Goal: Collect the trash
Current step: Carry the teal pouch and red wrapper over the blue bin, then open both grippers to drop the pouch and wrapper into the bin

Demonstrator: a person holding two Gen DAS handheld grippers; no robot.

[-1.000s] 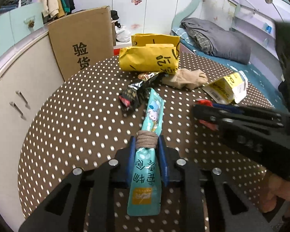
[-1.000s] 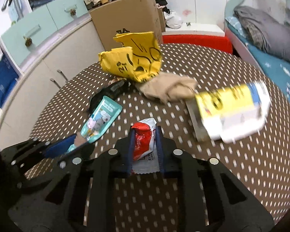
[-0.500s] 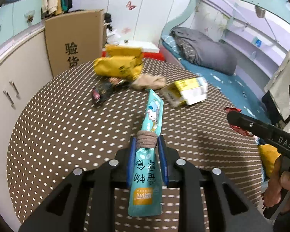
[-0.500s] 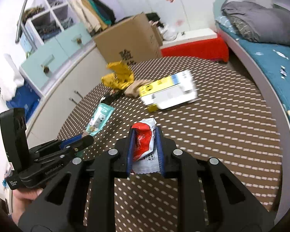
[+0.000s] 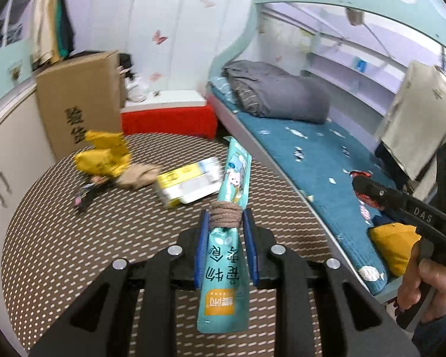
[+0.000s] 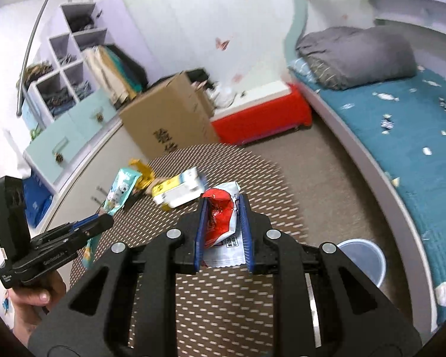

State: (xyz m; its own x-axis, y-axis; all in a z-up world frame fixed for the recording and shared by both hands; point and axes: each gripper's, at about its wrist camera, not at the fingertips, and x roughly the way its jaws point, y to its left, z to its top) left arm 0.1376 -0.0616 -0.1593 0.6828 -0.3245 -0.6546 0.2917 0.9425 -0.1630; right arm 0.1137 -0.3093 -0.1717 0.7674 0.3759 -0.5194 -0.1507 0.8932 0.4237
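My left gripper (image 5: 225, 217) is shut on a long teal snack pouch (image 5: 227, 250) with a brown hair tie (image 5: 225, 214) round it, held high above the dotted round table (image 5: 74, 238). My right gripper (image 6: 223, 205) is shut on a red and white wrapper (image 6: 220, 220), held above the table's right side. On the table lie a yellow and white box (image 5: 190, 183), a crumpled yellow bag (image 5: 104, 156), a beige cloth (image 5: 136, 175) and a dark wrapper (image 5: 84, 195). A pale blue bin (image 6: 362, 258) stands on the floor at the right.
A cardboard box (image 5: 77, 104) and a red bench (image 5: 169, 119) stand behind the table. A bed with a blue sheet (image 5: 312, 160) and grey quilt curves along the right. Cabinets (image 5: 3, 160) line the left. A yellow cushion (image 5: 392, 244) lies by the bed.
Both grippers have risen and drawn back from the table with their trash still held. The right gripper has swung out to the right, and the blue bin has come into its view.
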